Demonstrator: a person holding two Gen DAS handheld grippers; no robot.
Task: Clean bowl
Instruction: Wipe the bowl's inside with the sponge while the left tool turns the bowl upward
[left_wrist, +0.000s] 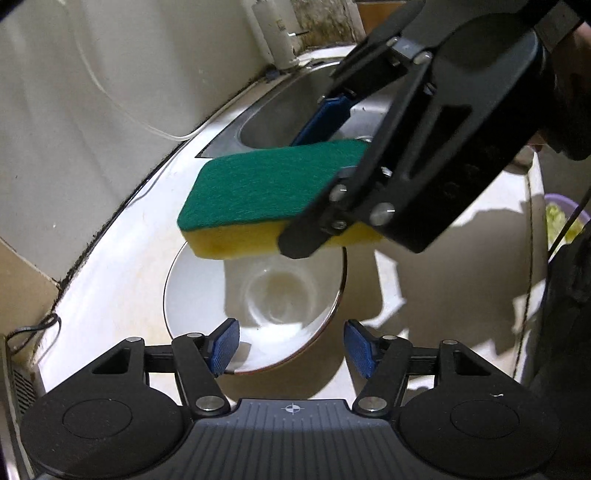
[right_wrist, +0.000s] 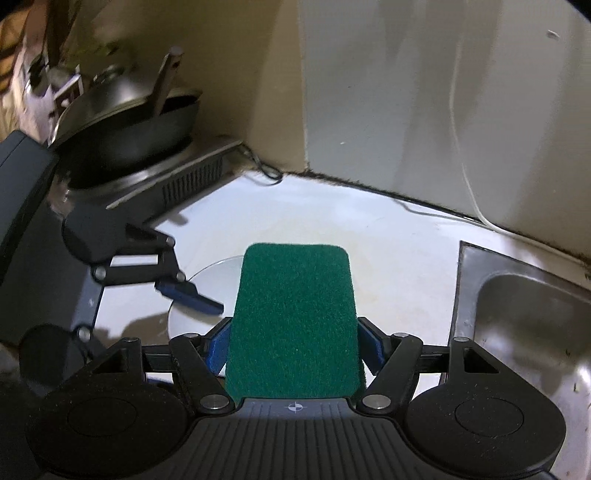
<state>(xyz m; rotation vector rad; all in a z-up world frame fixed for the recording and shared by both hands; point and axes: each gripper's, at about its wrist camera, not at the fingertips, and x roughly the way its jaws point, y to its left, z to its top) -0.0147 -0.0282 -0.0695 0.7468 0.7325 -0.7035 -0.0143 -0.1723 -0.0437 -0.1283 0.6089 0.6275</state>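
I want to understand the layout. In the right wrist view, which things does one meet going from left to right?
Wok → left gripper → bowl → sponge → sink.

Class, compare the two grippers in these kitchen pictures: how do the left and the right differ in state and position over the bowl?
The right gripper is shut on the sponge, green side up; the left gripper is open and holds nothing. The right gripper carries the sponge above the white bowl; the left gripper sits low at the bowl's near rim, one finger over it, contact unclear. Both have black frames with blue pads and point toward the bowl on the white counter.
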